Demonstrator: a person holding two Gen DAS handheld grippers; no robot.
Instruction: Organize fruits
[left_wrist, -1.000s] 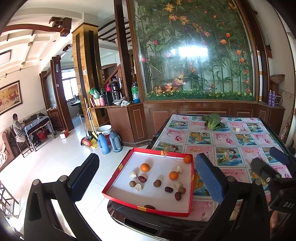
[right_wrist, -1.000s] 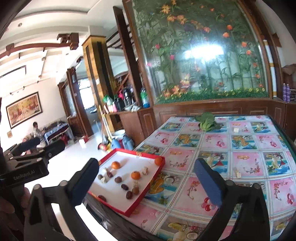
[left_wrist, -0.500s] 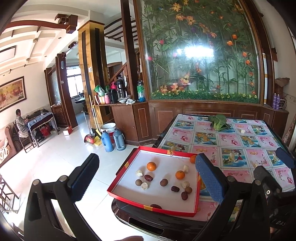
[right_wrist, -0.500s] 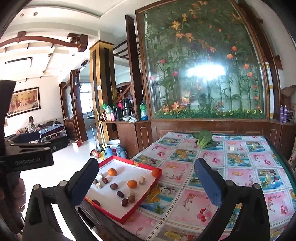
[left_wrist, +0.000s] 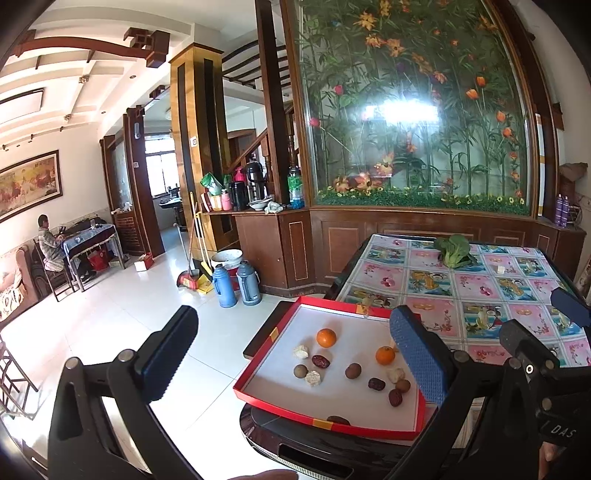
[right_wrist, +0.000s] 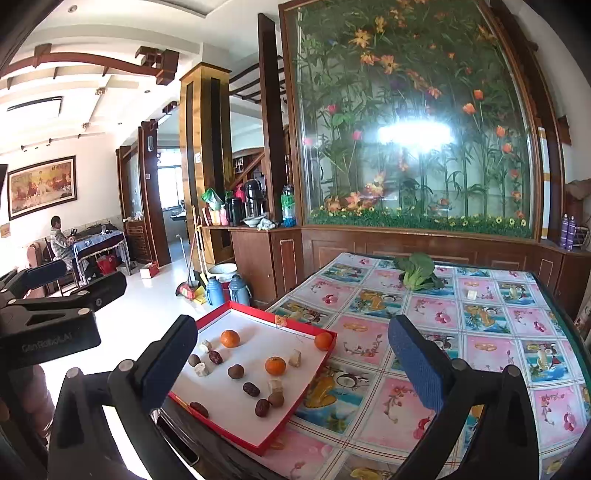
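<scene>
A red-rimmed white tray (left_wrist: 258, 369) (right_wrist: 236, 432) sits on the table's near left corner. In it lie small oranges (left_wrist: 326, 338) (right_wrist: 275, 365), dark red dates (left_wrist: 320, 361) (right_wrist: 250, 388), brown longans (left_wrist: 353, 370) (right_wrist: 235, 371) and pale chunks (left_wrist: 313, 378) (right_wrist: 201, 369). One more orange (right_wrist: 323, 340) rests at the tray's far right corner. My left gripper (left_wrist: 293, 362) hangs open in front of the tray, holding nothing. Open and empty as well, my right gripper (right_wrist: 291, 363) hovers above the tray's right edge.
The table carries a patterned fruit-print cloth (right_wrist: 443, 332) and a green leafy vegetable (left_wrist: 453, 251) (right_wrist: 415, 272) at its far end. Two thermos flasks (left_wrist: 236, 284) and a broom stand on the tiled floor at left. A person sits at a far table (left_wrist: 50, 245).
Both grippers have drifted slightly, so the tray sits further right in the left wrist view and nearer in the right wrist view. Both stay open; nothing in the tray has moved.
</scene>
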